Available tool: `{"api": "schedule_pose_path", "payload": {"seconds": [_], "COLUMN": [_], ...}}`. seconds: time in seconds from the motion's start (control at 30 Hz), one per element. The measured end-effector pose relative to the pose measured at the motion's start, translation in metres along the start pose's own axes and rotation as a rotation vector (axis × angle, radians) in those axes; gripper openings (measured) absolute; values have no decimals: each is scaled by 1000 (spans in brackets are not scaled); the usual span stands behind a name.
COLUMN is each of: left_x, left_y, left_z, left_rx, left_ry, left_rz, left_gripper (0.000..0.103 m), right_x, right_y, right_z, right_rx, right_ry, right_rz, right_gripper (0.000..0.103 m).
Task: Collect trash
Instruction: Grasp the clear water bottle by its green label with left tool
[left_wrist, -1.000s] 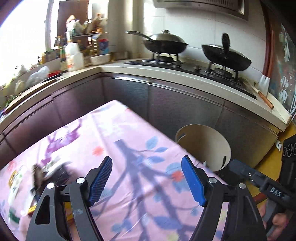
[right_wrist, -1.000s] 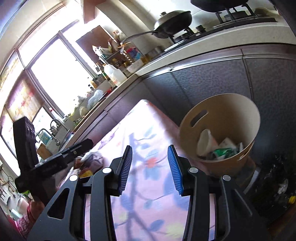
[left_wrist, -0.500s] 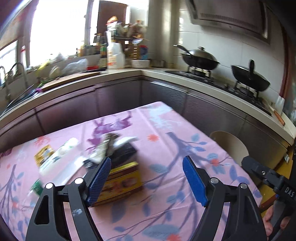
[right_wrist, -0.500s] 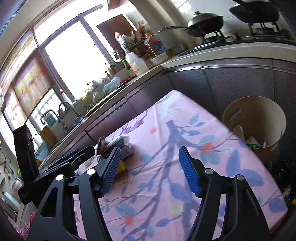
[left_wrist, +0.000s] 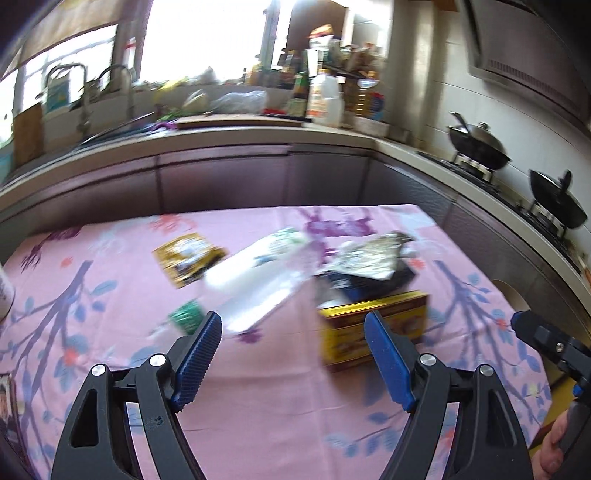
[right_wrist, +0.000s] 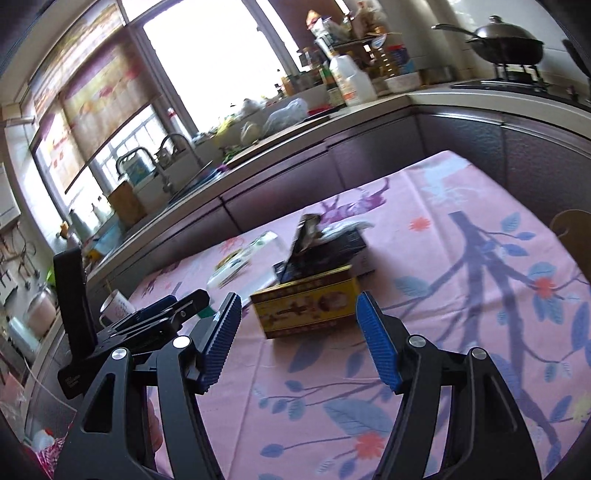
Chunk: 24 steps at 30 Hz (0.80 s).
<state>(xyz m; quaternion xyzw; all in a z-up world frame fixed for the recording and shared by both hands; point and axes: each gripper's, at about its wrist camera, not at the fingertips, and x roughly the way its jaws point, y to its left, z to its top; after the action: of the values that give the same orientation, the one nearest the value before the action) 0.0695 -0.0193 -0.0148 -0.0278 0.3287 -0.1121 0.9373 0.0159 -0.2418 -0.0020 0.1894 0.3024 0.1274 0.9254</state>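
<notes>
Trash lies on the pink flowered tablecloth (left_wrist: 280, 406): a yellow box (left_wrist: 373, 325), a dark box with crumpled silver foil (left_wrist: 369, 258) on it, a white plastic wrapper (left_wrist: 255, 280), a yellow packet (left_wrist: 188, 258) and a small green scrap (left_wrist: 186, 315). My left gripper (left_wrist: 293, 362) is open and empty, above the table just short of the wrapper and yellow box. My right gripper (right_wrist: 301, 339) is open and empty, facing the yellow box (right_wrist: 306, 302). The tan bin's rim (right_wrist: 572, 225) shows at the table's right edge.
A kitchen counter with dark cabinets (left_wrist: 258, 173) wraps the table's far side, with a sink, bottles and two woks (left_wrist: 480, 144) on the stove. A white cup (right_wrist: 116, 304) stands at the table's left. The left gripper's body (right_wrist: 122, 321) sits left of my right gripper.
Both grippers have swung left, away from the bin and toward the pile of trash on the table. The right gripper's jaws have opened wider. Nothing has been picked up.
</notes>
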Motion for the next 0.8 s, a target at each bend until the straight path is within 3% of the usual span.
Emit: {"api": "schedule_pose_path", "payload": {"seconds": [0.3, 0.8], "left_x": [7, 16], "left_y": [59, 105], "left_z": [-17, -39], "left_rx": [-84, -145], "left_ry": [39, 84], "left_rz": [66, 112], "left_gripper": [79, 80], "right_x": [42, 83], "right_y": [40, 66], "right_z": [-6, -21], "right_rx": [-61, -80], "right_ry": [92, 201], "right_rz": [58, 97], "right_gripper": [65, 63]}}
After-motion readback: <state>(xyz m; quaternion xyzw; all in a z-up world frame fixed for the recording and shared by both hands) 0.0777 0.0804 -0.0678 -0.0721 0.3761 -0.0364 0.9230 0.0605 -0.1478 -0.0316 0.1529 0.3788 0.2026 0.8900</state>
